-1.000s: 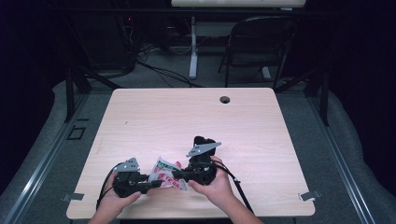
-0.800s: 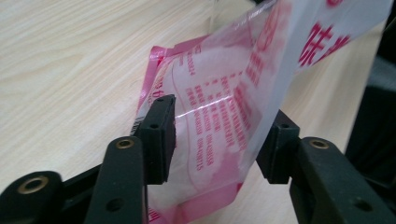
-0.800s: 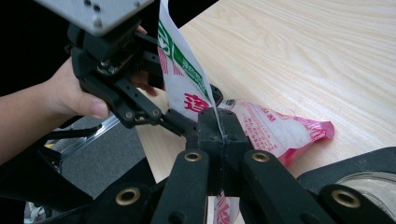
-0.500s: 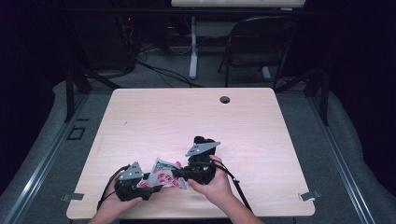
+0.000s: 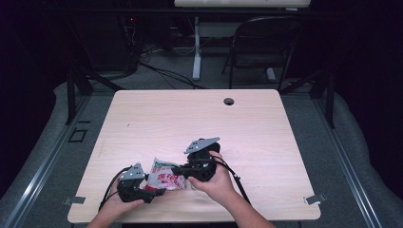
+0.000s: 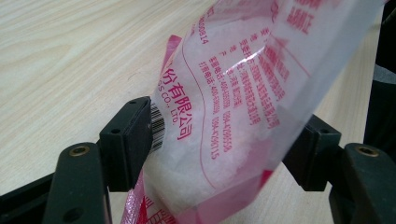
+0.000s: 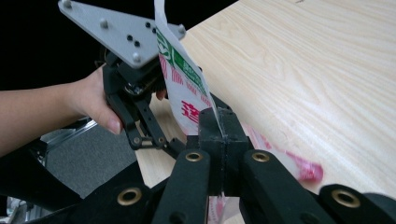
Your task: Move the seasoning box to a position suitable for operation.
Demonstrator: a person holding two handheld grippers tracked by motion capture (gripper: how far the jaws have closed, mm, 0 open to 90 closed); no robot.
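Near the front edge of the counter (image 5: pixel 266 128), a thin plastic bag (image 5: pixel 164 175) is held up between the two grippers. The bag is see-through, with red and pink print and some white stuff inside.

The right gripper (image 5: pixel 177 169) is shut tight on one edge of the bag, as can be seen in the right gripper view, where the fingers (image 7: pixel 219 135) are pressed together with the bag's edge (image 7: pixel 187 88) standing up between them. The left gripper (image 5: pixel 159 192) has just been opening. Its fingers (image 6: pixel 133 135) are now apart, with the bag (image 6: pixel 233 107) hanging between them. One finger seems to touch the bag's side, but the bag is not squeezed.

The step in hand looks like a change of grip: the bag is kept up by the right gripper while a new spot is found by the left. Next, the left gripper will likely need to be moved along the bag and closed gently, so the thin plastic is not torn.

Red Chinese writing is printed on the bag. "CO., LTD." can be read, beside a small barcode. A green stripe is seen near the top edge. The other small print is too blurred to be read.
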